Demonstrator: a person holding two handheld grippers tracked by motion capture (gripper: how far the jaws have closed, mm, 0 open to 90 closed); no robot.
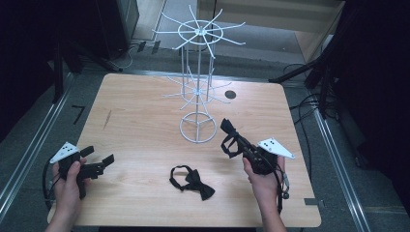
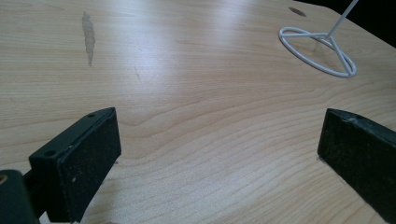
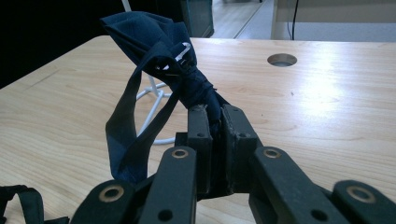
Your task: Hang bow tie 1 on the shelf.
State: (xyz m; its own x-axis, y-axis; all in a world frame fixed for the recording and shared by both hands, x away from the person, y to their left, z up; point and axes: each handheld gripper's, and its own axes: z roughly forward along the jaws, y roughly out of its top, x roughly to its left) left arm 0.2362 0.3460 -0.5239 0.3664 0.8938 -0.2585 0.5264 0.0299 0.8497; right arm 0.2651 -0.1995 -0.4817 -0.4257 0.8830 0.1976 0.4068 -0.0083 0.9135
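My right tool point(image 1: 231, 137) sits at about four o'clock on the bench point(image 1: 145, 121), and its jaws are clamped tight on a dark bow tie point(image 1: 230, 137). In the right gripper view the bow tie point(image 3: 173, 60) stands up out of the pinched jaws, its knotted middle bunched just above them, and its strap hangs in a loop down the left side. The right tool point(image 3: 212, 119) points toward eleven o'clock, at the white wire rack point(image 1: 198, 72). The tie is lifted off the wood, just beside the round base ring of that rack.

My left tool point(image 1: 99, 161) is at about eight o'clock, near the bench's left edge, with its jaws spread wide and nothing between them. In the left gripper view the left tool point(image 2: 219, 144) frames bare wood, and the rack's base ring point(image 2: 320, 49) lies well apart at the upper right. A dull streak point(image 2: 87, 37) marks the wood at the upper left.

A second bow tie point(image 1: 193, 181), black, lies flat at six o'clock on the bench between my two hands, its strap curled in a loop to its left. It touches neither tool.

A round hole point(image 1: 230, 94) is cut in the bench at about one o'clock, behind the rack.
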